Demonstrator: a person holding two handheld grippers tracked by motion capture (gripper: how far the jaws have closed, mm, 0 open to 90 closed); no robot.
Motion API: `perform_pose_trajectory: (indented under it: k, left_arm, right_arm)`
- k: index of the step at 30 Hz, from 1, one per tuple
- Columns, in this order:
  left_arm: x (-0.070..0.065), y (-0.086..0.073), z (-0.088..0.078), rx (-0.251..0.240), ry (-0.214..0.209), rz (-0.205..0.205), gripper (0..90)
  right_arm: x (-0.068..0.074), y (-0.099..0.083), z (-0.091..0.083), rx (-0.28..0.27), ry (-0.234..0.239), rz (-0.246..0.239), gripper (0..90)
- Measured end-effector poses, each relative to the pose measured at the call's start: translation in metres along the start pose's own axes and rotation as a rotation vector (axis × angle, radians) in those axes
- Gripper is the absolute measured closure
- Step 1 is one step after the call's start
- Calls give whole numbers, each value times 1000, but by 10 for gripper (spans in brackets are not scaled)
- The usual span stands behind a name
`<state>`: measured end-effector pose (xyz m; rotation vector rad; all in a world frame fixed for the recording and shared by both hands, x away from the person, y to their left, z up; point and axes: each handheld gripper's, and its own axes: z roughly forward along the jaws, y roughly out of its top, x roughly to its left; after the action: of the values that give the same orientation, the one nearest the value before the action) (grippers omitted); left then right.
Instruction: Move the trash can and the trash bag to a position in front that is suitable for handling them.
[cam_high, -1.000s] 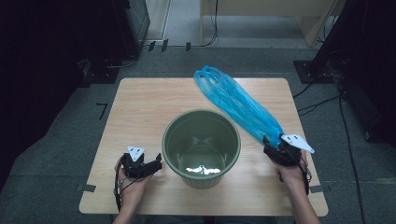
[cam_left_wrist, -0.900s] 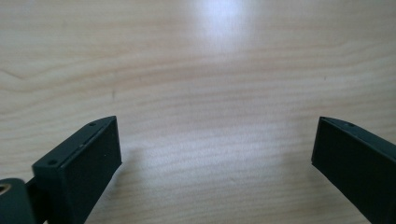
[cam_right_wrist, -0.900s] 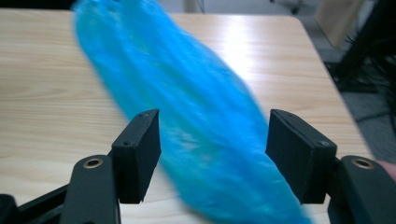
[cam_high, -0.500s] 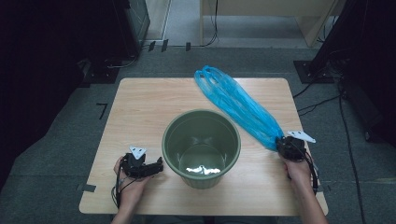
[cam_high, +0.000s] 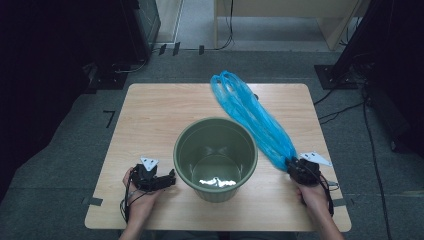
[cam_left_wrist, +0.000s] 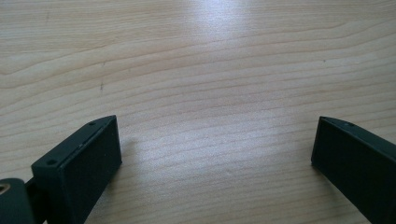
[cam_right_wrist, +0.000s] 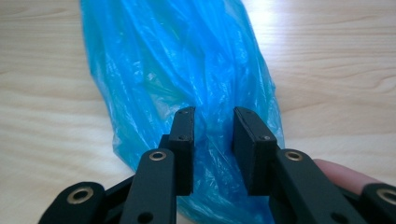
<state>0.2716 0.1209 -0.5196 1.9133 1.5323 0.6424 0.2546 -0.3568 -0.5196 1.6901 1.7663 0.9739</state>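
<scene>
A long blue plastic bag (cam_high: 252, 117) lies slantwise on the wooden table (cam_high: 150, 115), from the far middle to the near right, behind a green bucket (cam_high: 178, 150). My right gripper (cam_high: 294, 166) is at the bag's near end. In the right gripper view the bunched bag (cam_right_wrist: 187, 60) fills the narrow gap of my right gripper (cam_right_wrist: 213, 123); its jaws have just closed in on the plastic and eased a little. My left gripper (cam_high: 171, 178) rests low at the bucket's left, jaws wide open over bare wood (cam_left_wrist: 210, 130) with nothing between them.
The bucket stands upright at the table's near middle, between my two hands. Grey floor with cables and dark equipment stands surrounds the table. The table's left half has bare wood.
My right hand has sunk toward the table with the bag's near end, and the bag now lies lower. The left hand has stayed where it was.
</scene>
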Motion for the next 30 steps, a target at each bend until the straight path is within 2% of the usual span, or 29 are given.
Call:
perform_pose_trajectory:
  k: [4, 5, 9, 11, 12, 13, 16, 17, 19, 20, 22, 24, 26, 27, 28, 30]
  left_arm:
    - [0, 0, 0, 0, -1, 0, 10]
    - [0, 0, 0, 0, -1, 1, 10]
    - [0, 0, 0, 1, -2, 4, 10]
    - [0, 0, 0, 1, -2, 4, 10]
    - [0, 0, 0, 1, -2, 4, 10]
    - [0, 0, 0, 1, -2, 4, 10]
    - [0, 0, 0, 1, -2, 4, 10]
    - [0, 0, 0, 2, -2, 4, 10]
    - [0, 0, 0, 1, -2, 4, 10]
    - [0, 0, 0, 1, -2, 4, 10]
    - [0, 0, 0, 1, -2, 4, 10]
    - [0, 0, 0, 1, -2, 4, 10]
    - [0, 0, 0, 0, -3, 2, 10]
    - [0, 0, 0, 0, -3, 2, 10]
    - [0, 0, 0, 0, -3, 3, 10]
    - [0, 0, 0, 0, -4, 2, 10]
  right_arm:
    - [11, -6, -7, 7, 30, -9, 698]
    - [22, -11, -11, 18, 55, -27, 696]
    - [34, -11, -17, 18, 95, -52, 666]
    - [43, -7, -23, -7, 123, -64, 634]
    - [49, 1, -29, -48, 151, -69, 595]
    - [49, 1, -29, -48, 151, -69, 595]
    - [54, 17, -32, -106, 133, -93, 542]
    - [52, 26, -29, -121, 114, -82, 530]
    - [50, 31, -26, -131, 108, -69, 536]
    - [47, 42, -18, -151, 91, -58, 554]
    - [46, 45, -14, -156, 84, -58, 568]
    - [46, 57, 0, -172, 85, -62, 587]
    - [48, 67, 9, -203, 98, -71, 568]
    - [48, 67, 9, -203, 98, -71, 568]
    - [49, 79, 19, -208, 103, -71, 524]
    - [50, 84, 25, -208, 105, -70, 492]
